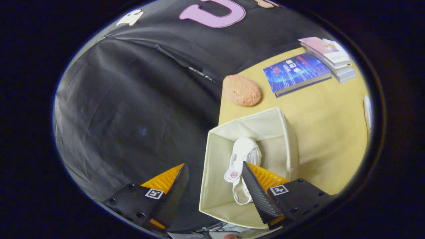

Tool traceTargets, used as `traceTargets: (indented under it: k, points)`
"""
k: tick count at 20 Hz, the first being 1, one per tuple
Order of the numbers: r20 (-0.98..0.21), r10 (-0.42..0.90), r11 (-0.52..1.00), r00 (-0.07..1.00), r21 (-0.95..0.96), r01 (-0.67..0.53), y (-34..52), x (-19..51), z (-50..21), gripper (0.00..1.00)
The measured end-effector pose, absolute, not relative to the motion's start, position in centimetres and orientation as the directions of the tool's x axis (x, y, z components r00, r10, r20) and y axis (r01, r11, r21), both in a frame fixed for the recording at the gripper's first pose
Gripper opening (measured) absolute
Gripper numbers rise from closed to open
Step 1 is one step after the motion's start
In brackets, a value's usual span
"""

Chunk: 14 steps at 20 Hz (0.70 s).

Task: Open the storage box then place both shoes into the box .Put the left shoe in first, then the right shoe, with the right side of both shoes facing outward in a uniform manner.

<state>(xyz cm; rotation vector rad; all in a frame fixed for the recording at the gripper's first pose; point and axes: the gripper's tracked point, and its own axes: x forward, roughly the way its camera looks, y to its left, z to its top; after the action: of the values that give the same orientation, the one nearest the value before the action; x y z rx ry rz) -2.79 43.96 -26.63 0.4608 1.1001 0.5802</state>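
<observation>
A cream fabric storage box (279, 124) stands open on the yellow table (325, 139), close to the table's edge by the black cloth wall. One white shoe (244, 152) lies on its side inside the box, partly hidden by my right finger. My gripper (214, 174) hovers above the box and is open, with nothing between its fingers. The right finger (257, 192) is over the box's inside, and the left finger (174, 189) hangs off the table in front of the cloth.
A round pinkish-orange fuzzy object (241, 90) lies beyond the box. A blue book (295, 73) and a stack of books (330, 58) sit farther back on the table. A white object (367, 113) shows at the table's far side.
</observation>
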Motion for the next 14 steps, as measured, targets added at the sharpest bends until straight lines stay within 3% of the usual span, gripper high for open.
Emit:
traceTargets:
  k: [4,9,14]
  points:
    - [-0.654,0.621,0.782,0.433,0.552,-0.289,38.4,-1.5,-22.1,1.0]
    - [-0.674,0.505,0.86,0.54,0.341,-0.379,27.8,-1.1,-20.1,0.99]
    - [-0.721,0.292,0.938,0.628,0.088,-0.335,16.4,-0.8,-22.1,1.0]
